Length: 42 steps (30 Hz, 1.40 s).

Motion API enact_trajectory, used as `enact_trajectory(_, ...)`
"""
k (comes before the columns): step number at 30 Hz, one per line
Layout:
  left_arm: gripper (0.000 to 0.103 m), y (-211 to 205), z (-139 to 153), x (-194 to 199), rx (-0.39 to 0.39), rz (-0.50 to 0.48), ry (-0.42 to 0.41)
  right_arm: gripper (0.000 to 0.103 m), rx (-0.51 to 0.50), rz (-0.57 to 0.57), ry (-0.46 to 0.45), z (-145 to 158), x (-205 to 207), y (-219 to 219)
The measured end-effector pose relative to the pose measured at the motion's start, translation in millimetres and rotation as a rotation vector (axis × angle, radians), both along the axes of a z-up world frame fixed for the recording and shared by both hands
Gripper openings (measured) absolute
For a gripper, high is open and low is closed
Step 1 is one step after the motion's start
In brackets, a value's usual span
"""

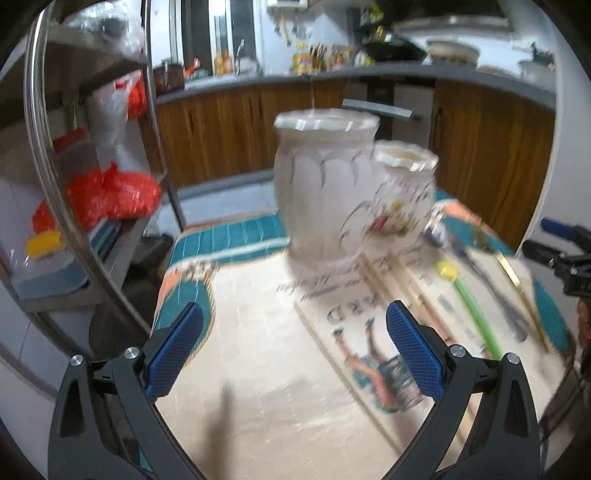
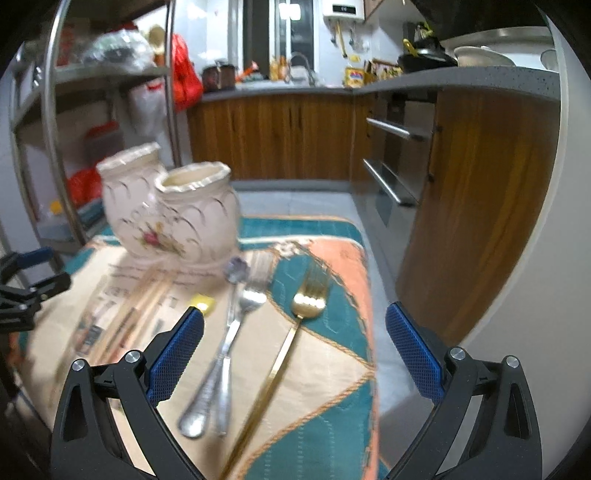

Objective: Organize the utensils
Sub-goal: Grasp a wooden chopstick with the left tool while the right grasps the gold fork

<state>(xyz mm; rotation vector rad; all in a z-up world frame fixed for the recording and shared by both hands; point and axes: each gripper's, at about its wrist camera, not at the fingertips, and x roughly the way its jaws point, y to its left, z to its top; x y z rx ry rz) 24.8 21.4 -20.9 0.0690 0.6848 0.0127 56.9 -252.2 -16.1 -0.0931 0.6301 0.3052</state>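
Utensils all lie loose: gold fork (image 2: 308,299) near the table's (image 2: 332,369) right edge, vases (image 2: 199,210) look empty. Left gripper (image 1: 295,347) and right gripper (image 2: 295,347) spread, holding nothing — nothing sorted yet.

Motion-blurred chopsticks (image 2: 136,306) (count unclear), gold fork (image 2: 284,354) handle cut off below.

Little lettering can be read. On the printed cloth (image 1: 258,369) covering the tabletop, large upside-down capitals are seen in the left wrist view, just in front of the taller ceramic jar (image 1: 325,184); only "ARD" (image 1: 345,312) can be made out. Between those capitals and the jar, lines of small script are printed, too blurred to be read. In the right wrist view, a dark display is seen on the white wall heater (image 2: 341,11), its figures illegible.
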Motion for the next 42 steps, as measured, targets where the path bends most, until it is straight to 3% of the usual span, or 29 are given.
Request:
enact_trajectory(3, 0.098, 2, -9, 3, 0.017, 0.011, 0.08, 0.092, -0.027, 0.009, 0.074, -6, 9, 4)
enact_trajectory(8, 0.094, -5, -17, 1, 0.011, -0.004, 0.133, 0.069, -0.03, -0.007, 0.156, -14, 20, 7)
enact_trajectory(14, 0.065, -14, -28, -3, -0.013, -0.019, 0.201, 0.057, -0.051, -0.012, 0.206, -24, 27, 9)
enact_trajectory(20, 0.036, -12, -27, -3, -0.011, -0.013, 0.192, 0.035, -0.054, -0.005, 0.235, -30, 33, 11)
enact_trajectory(25, 0.013, -6, -26, 8, 0.006, -0.051, 0.196, 0.025, -0.043, 0.015, 0.25, -31, 36, 13)
enact_trajectory(28, 0.007, -4, -26, 13, -0.009, -0.093, 0.196, 0.014, -0.036, 0.036, 0.254, -31, 40, 14)
enact_trajectory(34, 0.005, -6, -25, 15, -0.032, -0.145, 0.207, 0.006, -0.026, 0.044, 0.25, -29, 41, 12)
enact_trajectory(42, 0.005, -7, -11, 3, -0.057, -0.183, 0.145, 0.006, -0.013, 0.059, 0.173, -14, 25, 11)
